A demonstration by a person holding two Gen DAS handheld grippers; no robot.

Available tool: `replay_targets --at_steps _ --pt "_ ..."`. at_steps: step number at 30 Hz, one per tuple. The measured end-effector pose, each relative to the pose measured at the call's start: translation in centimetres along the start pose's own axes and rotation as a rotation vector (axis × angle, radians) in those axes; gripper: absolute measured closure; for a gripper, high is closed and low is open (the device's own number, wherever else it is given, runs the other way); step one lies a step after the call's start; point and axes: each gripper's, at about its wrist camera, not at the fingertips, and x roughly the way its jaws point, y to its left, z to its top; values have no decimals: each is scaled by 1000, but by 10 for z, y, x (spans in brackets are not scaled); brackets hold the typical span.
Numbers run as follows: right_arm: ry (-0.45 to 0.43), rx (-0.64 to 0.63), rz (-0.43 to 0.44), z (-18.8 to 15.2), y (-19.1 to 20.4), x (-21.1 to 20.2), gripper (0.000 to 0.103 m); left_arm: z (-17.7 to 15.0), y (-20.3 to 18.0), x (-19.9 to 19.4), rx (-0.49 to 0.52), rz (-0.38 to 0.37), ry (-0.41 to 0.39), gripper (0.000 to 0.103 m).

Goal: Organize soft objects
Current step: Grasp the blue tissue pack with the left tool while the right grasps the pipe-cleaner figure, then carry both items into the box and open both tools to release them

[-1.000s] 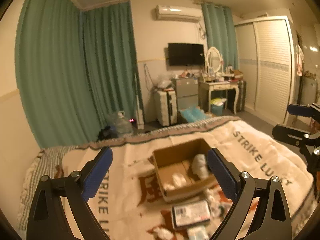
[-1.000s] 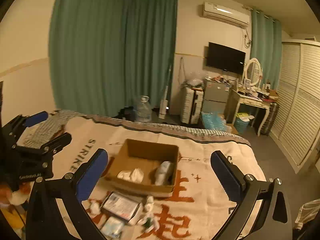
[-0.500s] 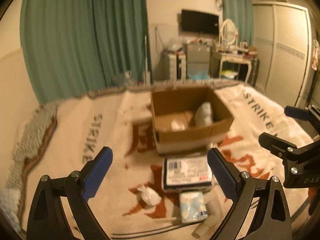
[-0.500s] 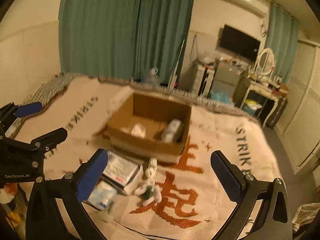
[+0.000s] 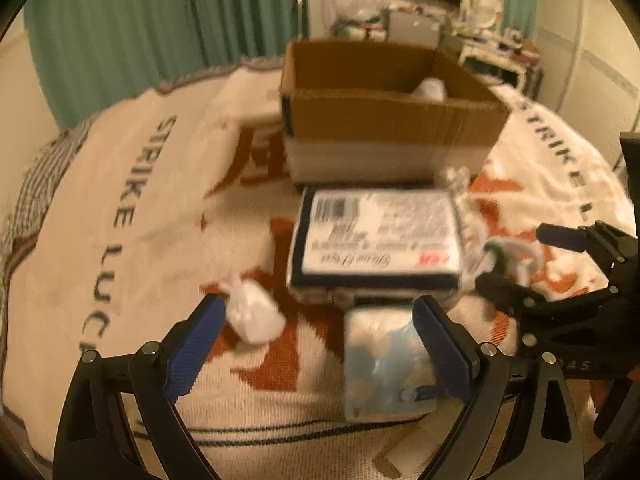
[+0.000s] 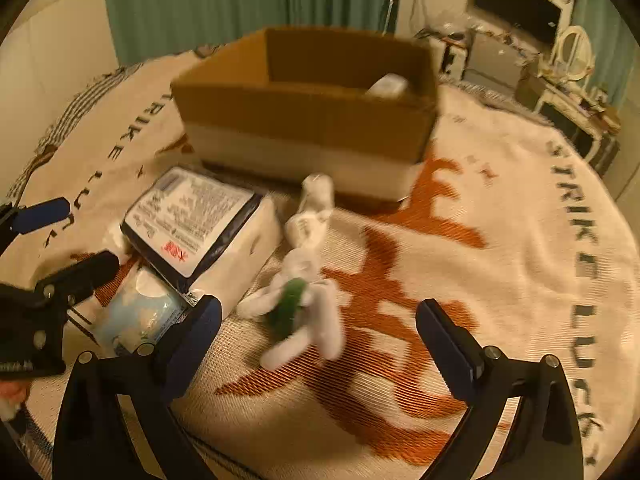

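Left wrist view: cardboard box [image 5: 384,120] seen holding one white soft item [image 5: 430,88]; small bundle [image 5: 254,314], pale blue pack [image 5: 386,364], labelled package [image 5: 378,240], white plush toy [image 6: 304,276] left on blanket [image 6: 520,240]. Left gripper [image 5: 316,344], right gripper [image 6: 318,344] spread wide, nothing held. Sorting judged early.

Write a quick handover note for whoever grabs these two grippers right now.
Left gripper: open, empty, low over the blanket between a small white bundle and a pale blue packet.
Right gripper: open, empty, lined up on the white plush toy.
Cardboard box sits just beyond, with at least one white item already inside.
Left to box: bundle, packet, toy, and the large labelled pack.
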Motion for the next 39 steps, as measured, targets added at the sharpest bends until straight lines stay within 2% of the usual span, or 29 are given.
replay_targets --at_steps 3,5,6,12,13,17,19,22,27,34,39 --pt "29 9 21 -2 0 16 23 -5 -4 9 2 -27 47 10" --pt "40 10 35 -4 -2 18 51 -7 -8 12 7 -35 65 13" --pt "46 2 31 -5 -2 18 53 -8 -10 13 12 -45 73 13" --pt "32 -1 41 -13 -10 4 55 -14 -26 16 70 -81 97 19" --pt "31 0 44 -14 -11 2 55 -14 -26 18 72 -89 111 25" --pt "29 -9 44 -16 -9 -2 55 -13 -33 18 109 -103 109 34" --pt "26 -17 42 -17 -8 -5 55 -14 -38 17 133 -128 116 50" --pt "22 -27 39 -17 -7 -9 55 -14 -41 15 155 -131 96 55" --pt "7 -48 22 -15 -6 -22 55 -12 -34 6 128 -165 81 63" --pt "-96 -62 -45 17 -7 -73 55 -10 -32 -16 132 -218 31 75" --pt "-127 -25 -44 42 -7 -96 55 1 -24 -43 133 -237 -41 81"
